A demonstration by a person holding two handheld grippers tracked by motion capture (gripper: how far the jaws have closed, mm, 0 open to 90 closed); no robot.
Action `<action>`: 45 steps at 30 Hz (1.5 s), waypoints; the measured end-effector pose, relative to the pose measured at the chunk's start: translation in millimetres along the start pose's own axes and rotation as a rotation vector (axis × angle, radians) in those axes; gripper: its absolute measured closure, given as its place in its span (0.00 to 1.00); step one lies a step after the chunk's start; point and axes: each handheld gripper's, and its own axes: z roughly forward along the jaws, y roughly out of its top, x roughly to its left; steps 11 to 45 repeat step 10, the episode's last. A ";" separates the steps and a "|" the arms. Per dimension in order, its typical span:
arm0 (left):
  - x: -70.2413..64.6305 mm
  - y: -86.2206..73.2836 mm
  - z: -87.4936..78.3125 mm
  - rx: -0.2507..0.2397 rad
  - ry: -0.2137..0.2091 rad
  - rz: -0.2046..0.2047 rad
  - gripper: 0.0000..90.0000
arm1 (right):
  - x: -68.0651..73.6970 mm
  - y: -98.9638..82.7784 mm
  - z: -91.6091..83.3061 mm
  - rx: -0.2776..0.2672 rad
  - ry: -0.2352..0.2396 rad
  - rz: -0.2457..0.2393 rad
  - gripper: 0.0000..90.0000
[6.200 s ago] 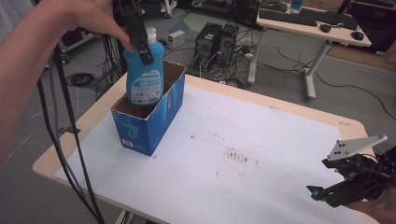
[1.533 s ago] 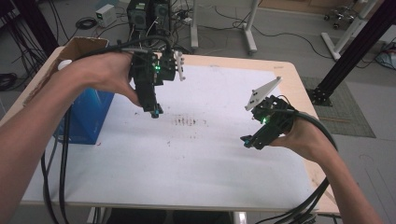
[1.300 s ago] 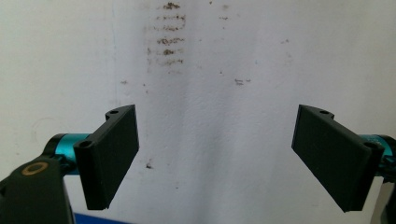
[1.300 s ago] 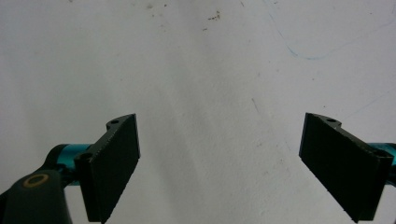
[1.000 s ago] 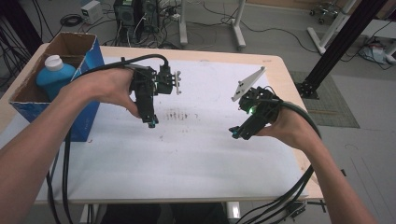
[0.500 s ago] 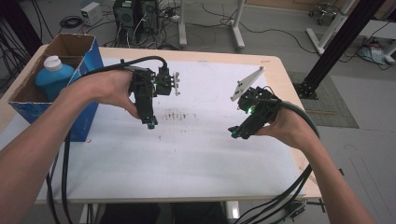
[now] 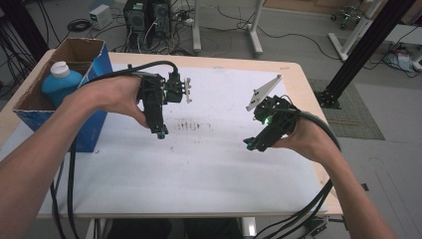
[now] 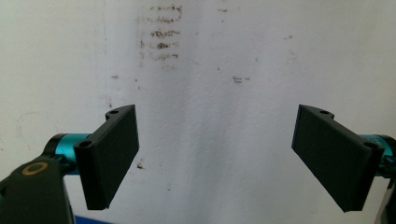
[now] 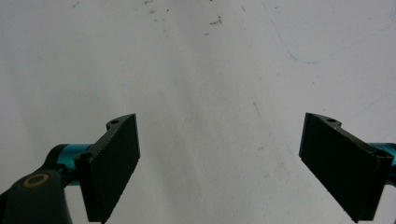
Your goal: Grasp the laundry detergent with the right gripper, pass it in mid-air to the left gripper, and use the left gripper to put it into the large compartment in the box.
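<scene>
Bottle stands upright in box, both claws empty

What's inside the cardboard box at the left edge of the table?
The box holds a blue bottle with a white cap, standing upright near its front end. The box walls cover the bottle's lower part and the box floor, so anything lower down is hidden.

Blue bottle upright inside the cardboard box
</scene>
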 end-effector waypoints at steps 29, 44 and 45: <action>0.8 2.0 2.8 0.012 -0.008 0.008 0.17 | -0.7 -1.5 2.0 -0.003 0.004 0.001 0.13; 0.8 2.0 2.8 0.012 -0.008 0.008 0.17 | -0.7 -1.5 2.0 -0.003 0.004 0.001 0.13; 0.8 2.0 2.8 0.012 -0.008 0.008 0.17 | -0.7 -1.5 2.0 -0.003 0.004 0.001 0.13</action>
